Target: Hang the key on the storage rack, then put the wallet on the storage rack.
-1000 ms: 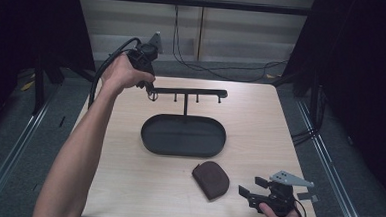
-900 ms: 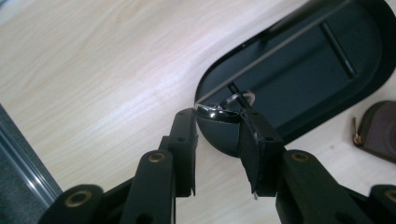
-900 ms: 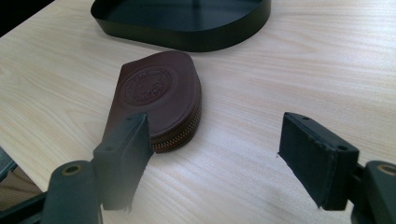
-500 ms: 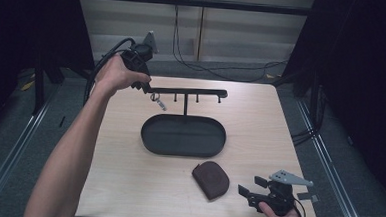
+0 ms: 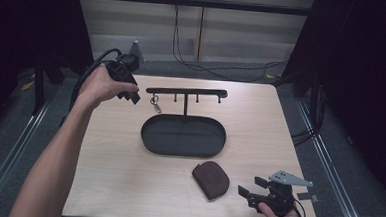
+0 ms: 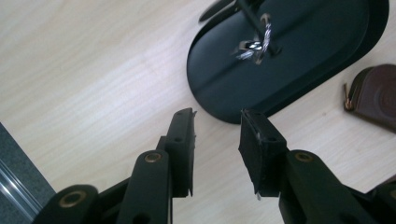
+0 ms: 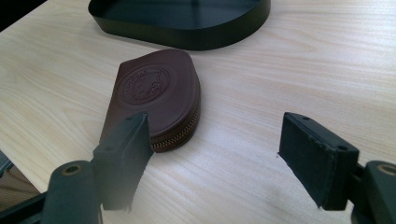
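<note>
One black oval tray (image 5: 183,135) sits mid-worktop (image 5: 102,184); behind it a hook rack (image 5: 187,92), its keyring (image 6: 254,44) blurred, silvery, hanging left; left gripper (image 5: 130,96) beside it, jaws just parted, empty; right gripper (image 5: 249,187) open near the brown pouch (image 5: 211,178).

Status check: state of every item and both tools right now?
Left tool: jaws just opening, slight gap, nothing between.
Right tool: open wide, empty, beside pouch.
Key ring: hanging on rack hook.
Tray: empty.
Pouch: zipped shut, flat on table.
</note>
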